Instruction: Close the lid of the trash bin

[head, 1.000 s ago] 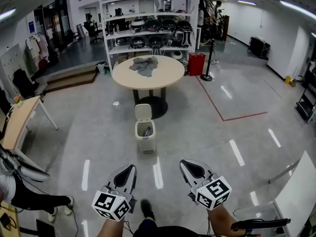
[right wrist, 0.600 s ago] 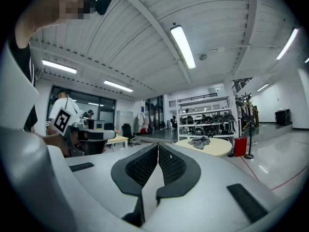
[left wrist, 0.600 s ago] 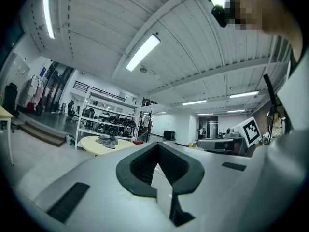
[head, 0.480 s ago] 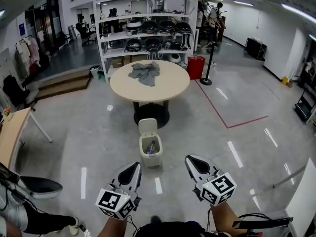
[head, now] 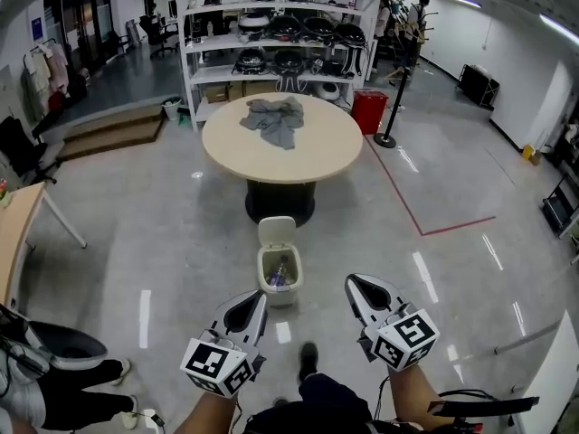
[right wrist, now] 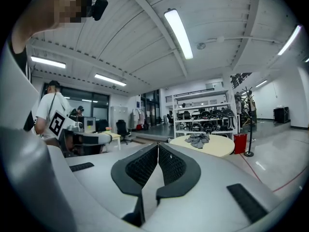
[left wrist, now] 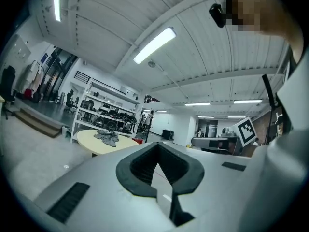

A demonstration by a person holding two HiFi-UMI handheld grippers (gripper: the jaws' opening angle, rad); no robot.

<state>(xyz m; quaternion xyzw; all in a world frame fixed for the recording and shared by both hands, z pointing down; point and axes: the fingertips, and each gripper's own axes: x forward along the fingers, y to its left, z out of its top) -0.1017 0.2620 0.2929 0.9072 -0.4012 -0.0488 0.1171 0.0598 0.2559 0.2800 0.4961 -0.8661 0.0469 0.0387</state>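
A small beige trash bin (head: 280, 296) stands on the grey floor in front of the round table, seen in the head view. Its lid (head: 277, 231) stands upright and open at the back, and some rubbish lies inside. My left gripper (head: 260, 297) is held just short of the bin's front left, shut and empty. My right gripper (head: 352, 282) hangs to the bin's right, also shut and empty. Both gripper views tilt up toward the ceiling, with the left gripper (left wrist: 157, 144) and right gripper (right wrist: 158, 145) jaws closed together, and the bin is hidden from them.
Behind the bin stands a round table (head: 317, 156) with a grey cloth (head: 279, 118) on it, then a white shelving rack (head: 280, 34) and a red container (head: 369, 111). A seated person (head: 54, 382) is at the lower left. Red tape (head: 425, 220) marks the floor on the right.
The whole view has advanced toward the bin: bin and table now sit closer and lower in the picture. Both grippers stay shut and have come near the bin's front.
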